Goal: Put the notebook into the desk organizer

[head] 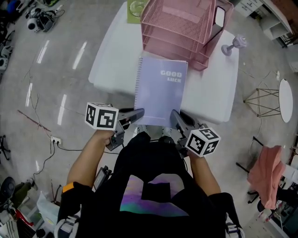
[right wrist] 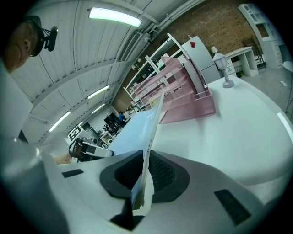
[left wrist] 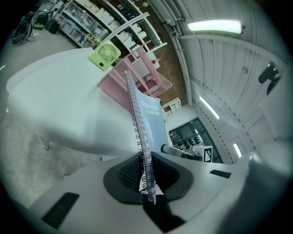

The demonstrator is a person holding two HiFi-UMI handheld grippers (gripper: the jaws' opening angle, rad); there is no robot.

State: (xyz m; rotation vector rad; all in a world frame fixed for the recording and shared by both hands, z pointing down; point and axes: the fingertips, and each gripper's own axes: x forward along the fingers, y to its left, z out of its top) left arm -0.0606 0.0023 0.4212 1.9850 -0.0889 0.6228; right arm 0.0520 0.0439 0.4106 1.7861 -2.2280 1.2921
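Nearest you, on the side of the table [head: 109, 65] that faces away from the desk organizer [head: 179, 25], both tongs are clamped on the notebook [head: 160, 90]. Your left gripper [head: 136, 114] has its jaws closed on the spiral binding [left wrist: 137, 123] at the corner farthest from the organizer. Your right gripper [head: 174, 116] pinches the loose page edge at the other far corner. Between them the notebook hangs cover up, with its opposite short edge pointing at the organizer and lying just short of the lowest tray. Whether that leading edge touches the table I cannot tell. The organizer itself is a stack of pink mesh trays standing at the back of the table with its open fronts turned towards you. A small green fan [head: 136, 8] sits just beside it on your left and a grey lamp-like stand [head: 233, 45] is near it on your right. You look to be in the carrying step: the notebook is gripped and not yet in a tray. Next you will likely need to bring it level with one tray mouth and feed the leading edge straight in. Keep both grips even so the cover does not twist or snag the mesh, and let go only once the tray bears it.
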